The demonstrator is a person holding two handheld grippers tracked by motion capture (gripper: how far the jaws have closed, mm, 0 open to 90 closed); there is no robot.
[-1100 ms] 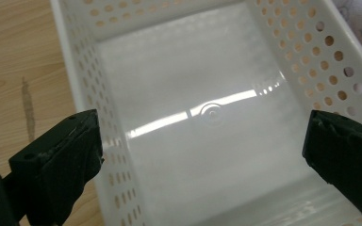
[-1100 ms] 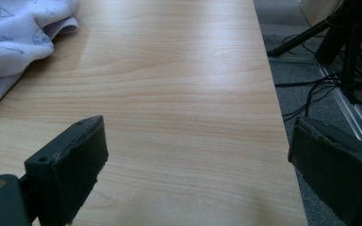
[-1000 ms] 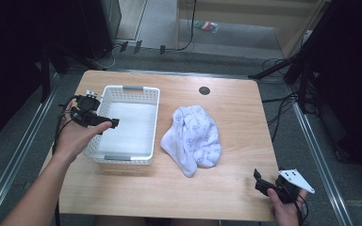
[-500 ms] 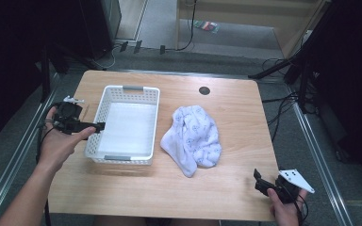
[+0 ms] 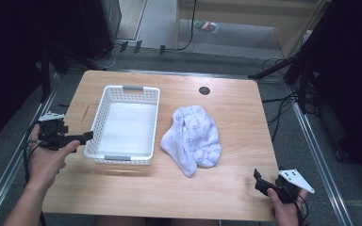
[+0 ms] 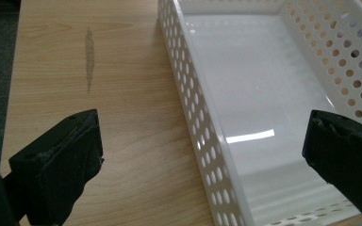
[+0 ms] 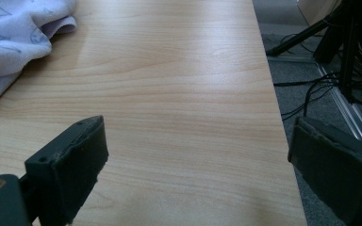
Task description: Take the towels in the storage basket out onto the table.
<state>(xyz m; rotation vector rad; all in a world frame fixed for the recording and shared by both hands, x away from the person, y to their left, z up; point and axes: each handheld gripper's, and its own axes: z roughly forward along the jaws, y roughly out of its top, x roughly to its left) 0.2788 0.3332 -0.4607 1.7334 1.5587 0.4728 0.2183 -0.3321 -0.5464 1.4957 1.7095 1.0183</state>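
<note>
**Left tongs pulled back off the basket**

Since a second ago my left tongs [image 5: 86,136] have drawn away from over the white basket [image 5: 125,89] toward the bench's left edge, and they now sit just outside the basket's left wall, tips pointing at it. Through the left gripper view I see the jaws spread wide, with nothing between them, and the basket's perforated left wall [image 6: 193,108] running up between them: one jaw over bare wood, the other over the basket's glossy floor. The basket stands on the left half of the bench [image 5: 235,108], long side running away from me.

My right tongs [image 5: 259,180] have stayed at the near right corner of the bench, held low in the hand [image 5: 285,212]. Their jaws are also wide apart and hold nothing, with bare wood beneath. The pale patterned cloth [image 5: 193,139] lies crumpled at mid-bench, just right of the basket and well clear of the right tongs; its edge shows at the upper left of the right gripper view [image 7: 14,33].
</note>
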